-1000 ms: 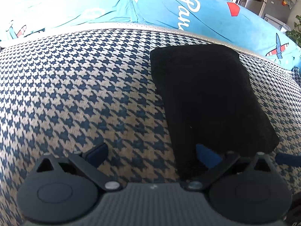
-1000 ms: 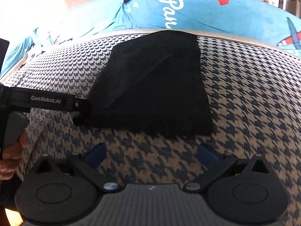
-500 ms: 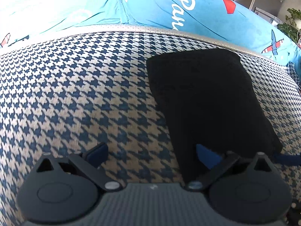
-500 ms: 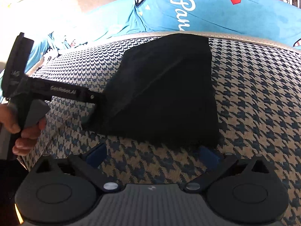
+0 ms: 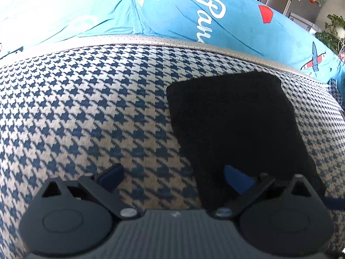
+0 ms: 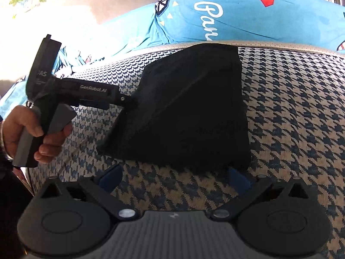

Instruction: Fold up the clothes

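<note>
On the houndstooth cushion (image 5: 86,108) before a turquoise backrest (image 5: 215,17), folded black cloth (image 5: 232,125) lies, both grippers' jaws spread wide.

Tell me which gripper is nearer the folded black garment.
Left. The left gripper reaches the black garment at its left edge, one pad over the cloth. The right gripper hangs open just short of the near edge, over the houndstooth cover.

left gripper (image 6: 129,103) – drawn back leftward | black cloth (image 6: 189,108) – lower in left view
</note>
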A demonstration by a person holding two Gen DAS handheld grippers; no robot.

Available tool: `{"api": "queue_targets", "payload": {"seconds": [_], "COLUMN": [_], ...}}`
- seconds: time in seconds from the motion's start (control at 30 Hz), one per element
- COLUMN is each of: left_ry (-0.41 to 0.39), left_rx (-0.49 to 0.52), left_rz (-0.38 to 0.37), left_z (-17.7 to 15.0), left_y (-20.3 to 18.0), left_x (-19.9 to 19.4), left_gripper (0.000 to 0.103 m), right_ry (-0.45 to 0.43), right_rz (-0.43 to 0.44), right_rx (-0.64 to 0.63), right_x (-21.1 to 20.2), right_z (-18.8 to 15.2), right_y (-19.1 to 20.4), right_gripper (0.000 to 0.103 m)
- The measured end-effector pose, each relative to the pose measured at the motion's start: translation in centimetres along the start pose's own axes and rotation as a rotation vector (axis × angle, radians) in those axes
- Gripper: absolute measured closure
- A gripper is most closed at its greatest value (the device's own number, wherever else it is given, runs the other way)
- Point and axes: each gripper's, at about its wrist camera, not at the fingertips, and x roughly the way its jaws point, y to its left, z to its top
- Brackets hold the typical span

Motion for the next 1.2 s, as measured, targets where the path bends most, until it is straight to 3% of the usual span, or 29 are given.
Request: {"api": "queue_targets", "payload": {"seconds": [0.17,0.43,0.73,0.93,1.07,1.2], "left_ry": [-0.003,-0.003,-0.022,-0.027,-0.028,-0.03], "left_rx": [-0.036,-0.04,-0.009,0.019,0.042,0.034], "left_rz": [-0.078,-0.137,-0.164,-0.183,-0.178,-0.182], "left_z": [1.3,3.0,4.1,4.3,4.2,4.2], "left_y": [0.5,0.1,-1.1,-2.2,-2.8,-2.8], "left_x": [0.5,2.0,3.3,3.6,3.7,3.8], "left_gripper": [0.0,0.0,0.0,0.0,0.0,0.0], "right_ry": [-0.027,-0.074,-0.113,-0.132,-0.114,-0.114], "right_rz": [0.015,0.014,-0.008,0.002,-0.028,-0.024], "right_rx": [0.069,0.197,0.199,0.237,0.22,0.25], "right_x": [-0.5,-0.9,1.0,1.3,0.7,-0.1], "right_z": [-0.2,-0.2,0.9,1.2,0.9,0.4], "right_y": [-0.8,-2.3,-2.6,-3.1,-3.1,-3.2], "right_gripper": [0.001,0.003,0.005,0.012,0.026,0.026]}}
